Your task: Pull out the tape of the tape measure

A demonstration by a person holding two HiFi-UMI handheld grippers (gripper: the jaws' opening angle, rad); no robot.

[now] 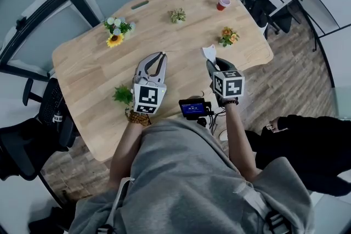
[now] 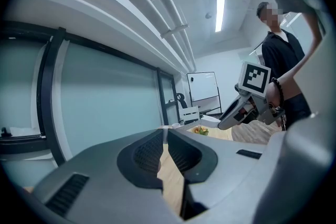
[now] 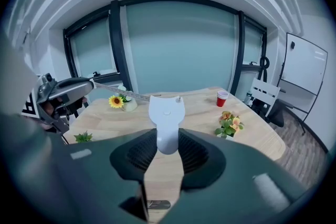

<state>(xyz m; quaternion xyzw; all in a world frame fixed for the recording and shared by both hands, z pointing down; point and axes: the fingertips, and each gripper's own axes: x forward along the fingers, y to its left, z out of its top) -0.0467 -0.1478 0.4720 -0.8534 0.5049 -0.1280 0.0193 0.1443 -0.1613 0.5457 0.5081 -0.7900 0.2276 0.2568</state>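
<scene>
**A:** Where was the tape measure?

**B:** Its white case (image 3: 166, 113) sat right between the jaws of our right gripper (image 3: 167, 140). Those jaws stood wide and pressed on the case's two sides. The top of the case stuck out past the tips.

**A:** And the tape?

**B:** The pale yellow tape (image 3: 126, 94) came out of the case and ran off to the left of that gripper. It reached the tip of our left gripper (image 2: 165, 136). That one's jaws were almost together, pinching a thin strip at the tips. We took that strip to be the tape's end.

**A:** How did we think it would feel?

**B:** We guessed the case was light, hard and smooth, so it could slip. Its flat sides seemed the best place to squeeze. The tape looked thin and bendy, and we thought it would spring back in if we let go. Its end was the spot to pinch. A straight pull away from the case should stop it from kinking.

**A:** Could we read any words?

**B:** No. We saw no name on the case, and the marks on the tape were too small. The cube (image 1: 149, 97) on the left gripper showed only black and white squares. The little screen (image 1: 193, 108) just behind our right gripper had writing too tiny to read.
</scene>
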